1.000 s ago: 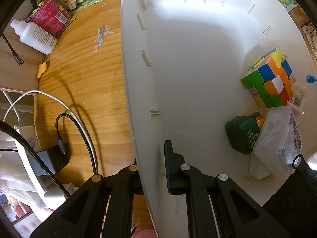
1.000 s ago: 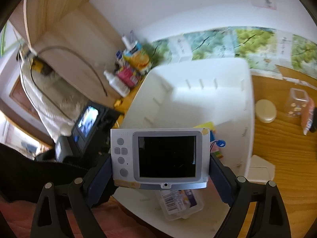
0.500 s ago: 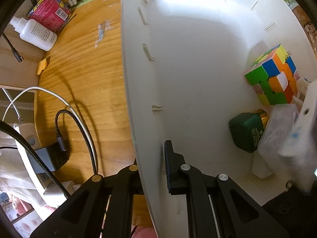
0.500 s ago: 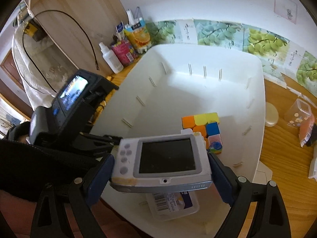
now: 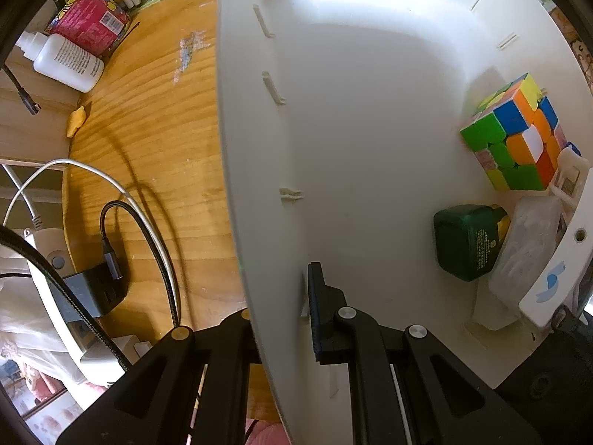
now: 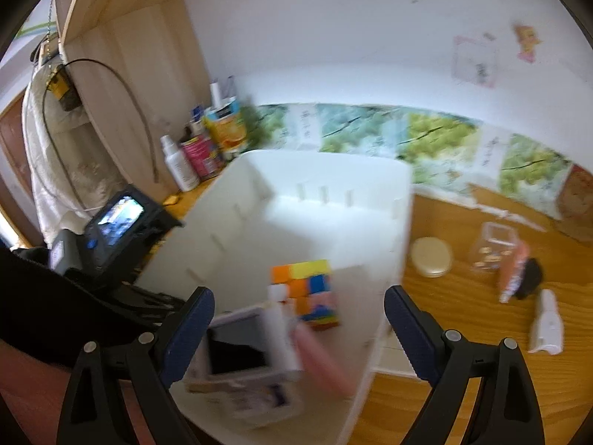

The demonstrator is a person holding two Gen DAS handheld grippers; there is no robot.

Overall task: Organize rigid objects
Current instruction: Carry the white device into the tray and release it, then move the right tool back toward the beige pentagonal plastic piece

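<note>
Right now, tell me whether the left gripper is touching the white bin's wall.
Touching. The left wrist view shows the left gripper shut on the white bin wall, one finger inside, one outside.

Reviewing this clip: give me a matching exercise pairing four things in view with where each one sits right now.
Things:
1. puzzle cube
2. green box
3. white bottle
4. left gripper

Places:
A. on the wooden table outside the bin
B. clamped on the white bin wall
C. inside the bin, beside the clear case
D. inside the bin, farther along the wall from the green box

Pairs: 1-D, 2-C, 3-A, 4-B
</note>
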